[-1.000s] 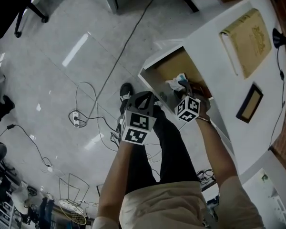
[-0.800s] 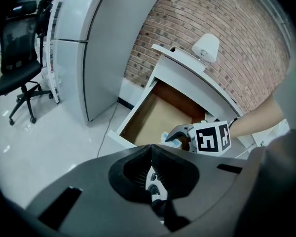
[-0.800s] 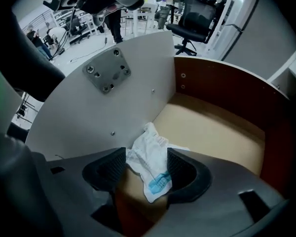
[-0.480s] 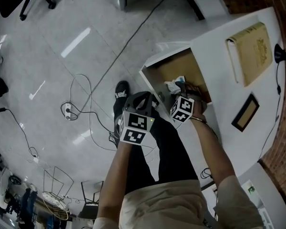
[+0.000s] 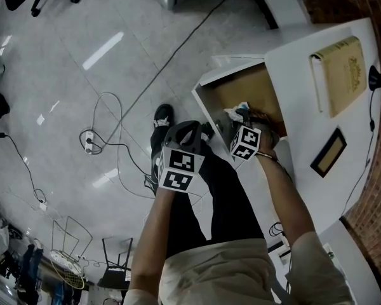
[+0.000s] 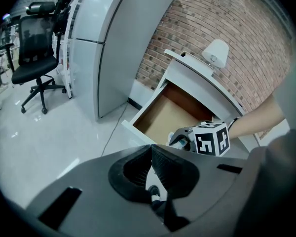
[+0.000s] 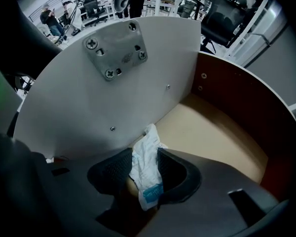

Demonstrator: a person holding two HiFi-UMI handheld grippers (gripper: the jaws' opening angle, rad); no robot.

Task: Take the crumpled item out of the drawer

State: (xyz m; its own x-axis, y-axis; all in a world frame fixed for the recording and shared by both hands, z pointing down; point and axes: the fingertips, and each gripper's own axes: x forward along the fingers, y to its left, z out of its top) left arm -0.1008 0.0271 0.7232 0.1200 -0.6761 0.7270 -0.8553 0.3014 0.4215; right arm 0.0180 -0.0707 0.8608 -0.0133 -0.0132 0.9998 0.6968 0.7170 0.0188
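The crumpled item (image 7: 146,168) is a white wad of paper with blue print, lying at the near end of the open wooden drawer (image 7: 222,137), close to its white front panel. My right gripper (image 7: 145,156) reaches down into the drawer, and its jaws are closing with the wad between them, both pads touching it. In the head view the crumpled item (image 5: 236,111) shows just past the right gripper (image 5: 240,124), inside the drawer (image 5: 206,100). My left gripper (image 5: 189,132) hangs outside the drawer above the floor, its jaws together and empty. The left gripper (image 6: 151,149) view shows the drawer (image 6: 134,127) from the side.
The drawer belongs to a white desk (image 5: 305,126) carrying a tan book (image 5: 338,74), a dark picture frame (image 5: 327,151) and a lamp (image 6: 214,53). Cables and a power strip (image 5: 89,142) lie on the tiled floor. A white cabinet (image 6: 108,38) and an office chair (image 6: 37,58) stand to the left.
The right gripper stays in the drawer over the crumpled item with little shift. The left gripper holds its place beside the drawer. The head camera has drifted slightly.
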